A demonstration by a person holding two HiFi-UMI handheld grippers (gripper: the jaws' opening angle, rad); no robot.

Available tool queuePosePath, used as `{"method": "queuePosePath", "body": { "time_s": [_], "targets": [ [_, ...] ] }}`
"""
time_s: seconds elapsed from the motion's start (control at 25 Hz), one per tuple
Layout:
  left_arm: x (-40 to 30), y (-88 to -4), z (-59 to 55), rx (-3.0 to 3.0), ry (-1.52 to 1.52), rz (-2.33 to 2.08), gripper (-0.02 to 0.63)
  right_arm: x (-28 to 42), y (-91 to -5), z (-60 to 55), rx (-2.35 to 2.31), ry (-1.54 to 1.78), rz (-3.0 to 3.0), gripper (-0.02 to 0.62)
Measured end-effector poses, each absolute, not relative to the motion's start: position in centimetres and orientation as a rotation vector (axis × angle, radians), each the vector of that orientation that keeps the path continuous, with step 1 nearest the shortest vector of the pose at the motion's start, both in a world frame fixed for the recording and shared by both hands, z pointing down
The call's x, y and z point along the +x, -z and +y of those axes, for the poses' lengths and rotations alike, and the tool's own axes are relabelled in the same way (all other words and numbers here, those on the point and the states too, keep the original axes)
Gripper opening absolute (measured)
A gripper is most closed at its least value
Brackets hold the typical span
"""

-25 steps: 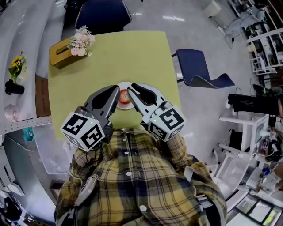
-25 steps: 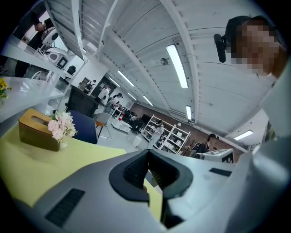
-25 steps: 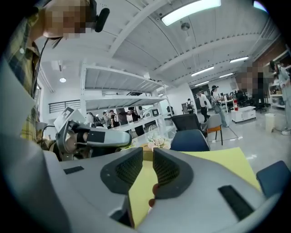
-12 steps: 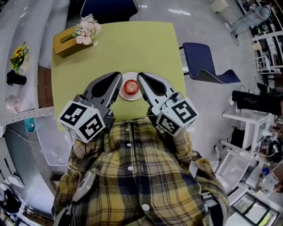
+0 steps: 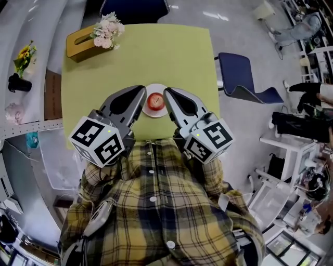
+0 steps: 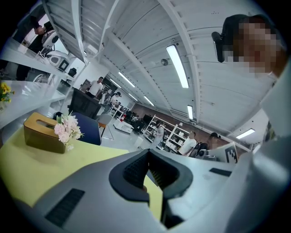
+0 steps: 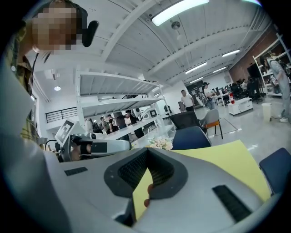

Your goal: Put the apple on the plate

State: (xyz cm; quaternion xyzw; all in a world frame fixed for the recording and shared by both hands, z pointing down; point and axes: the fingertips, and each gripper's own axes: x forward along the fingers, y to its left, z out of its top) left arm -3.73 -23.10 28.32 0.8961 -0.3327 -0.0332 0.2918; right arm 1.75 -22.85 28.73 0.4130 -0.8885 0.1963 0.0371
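Observation:
A red apple (image 5: 154, 101) lies on a small white plate (image 5: 156, 115) near the front edge of the yellow table (image 5: 156, 52). My left gripper (image 5: 141, 92) rests at the plate's left side, jaws shut, nothing in them. My right gripper (image 5: 166, 92) rests at the plate's right side, also shut and empty. Neither touches the apple. In the left gripper view the jaws meet at the left gripper's (image 6: 148, 153) tip. In the right gripper view a sliver of the apple (image 7: 148, 190) shows under the shut right gripper (image 7: 148, 154).
A tan tissue box (image 5: 80, 44) topped with pink flowers (image 5: 108, 32) stands at the table's far left corner. One blue chair (image 5: 244, 78) is off the right side, another (image 5: 135, 9) beyond the far edge. A grey shelf (image 5: 26, 78) runs along the left.
The right gripper's jaws have shut, and its tip has come off the apple to the plate's right edge. The left gripper has kept its place. The head view has shifted a little.

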Motion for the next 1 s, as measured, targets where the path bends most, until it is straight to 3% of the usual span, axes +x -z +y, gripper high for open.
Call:
{"method": "queuePosePath", "body": {
  "time_s": [1.0],
  "targets": [
    [-3.1, -30.2, -23.2, 2.309, 0.090, -0.859, 0.008, 1.1, -30.3, -22.7, 1.179, -0.614, -2.683, -0.003]
  ]
}}
